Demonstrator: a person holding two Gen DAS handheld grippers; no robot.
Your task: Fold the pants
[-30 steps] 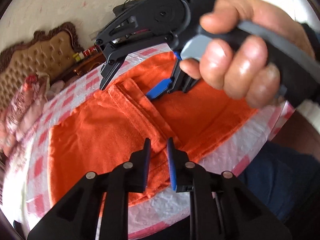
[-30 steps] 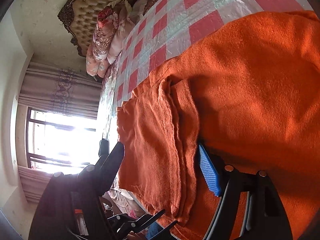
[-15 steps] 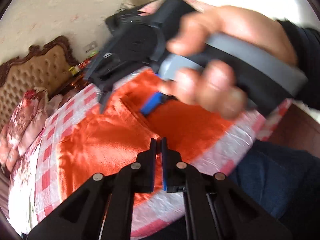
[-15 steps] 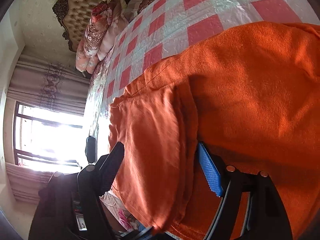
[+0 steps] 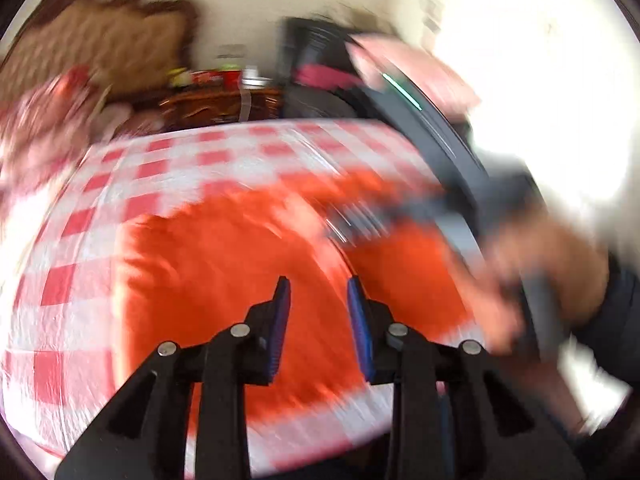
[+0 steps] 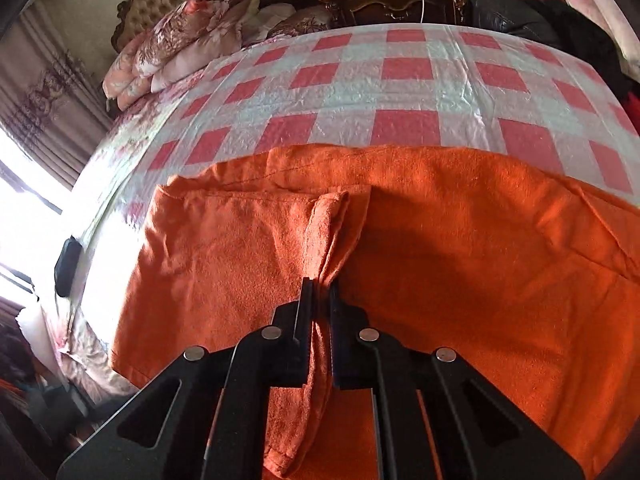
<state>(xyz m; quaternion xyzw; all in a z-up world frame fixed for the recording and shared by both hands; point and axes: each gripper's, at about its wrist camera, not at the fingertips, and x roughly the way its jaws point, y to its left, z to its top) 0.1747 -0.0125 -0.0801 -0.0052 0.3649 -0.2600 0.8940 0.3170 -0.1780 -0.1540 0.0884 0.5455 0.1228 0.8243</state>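
- One pair of orange pants (image 6: pixel 460 264) spread on the checked bedcover (image 6: pixel 404 92), along the near edge of the bed, long axis running left to right across the right wrist view.
- Right gripper (image 6: pixel 320 300) clamped tight on a gathered ridge of the pants; cloth bunched between the pads, hanging down past the fingers, drawn up into a peak in front of them.
- A folded flap (image 6: pixel 248 236) of the same cloth left of that ridge, lying flat; more cloth right of it, flat too.
- Left gripper (image 5: pixel 318 320) narrow, jaws opening, nothing between them; pants (image 5: pixel 240 264) directly ahead and below, not touched as far as the blur allows.
- Left view heavily smeared; exact pinch point there impossible to tell.
- Right hand (image 5: pixel 548 280) at the right of the left view, wrapped round its tool's handle, above the pants' right part.
- Nearer to the cloth: the right gripper, already holding; the left free, just above.
- Judged next: carrying the held ridge across the long axis, so the free left gripper likely needed on the same edge.
- Count: one pair of pants, two grippers, one hand seen, one pile of floral bedding (image 6: pixel 180 36) at the headboard.
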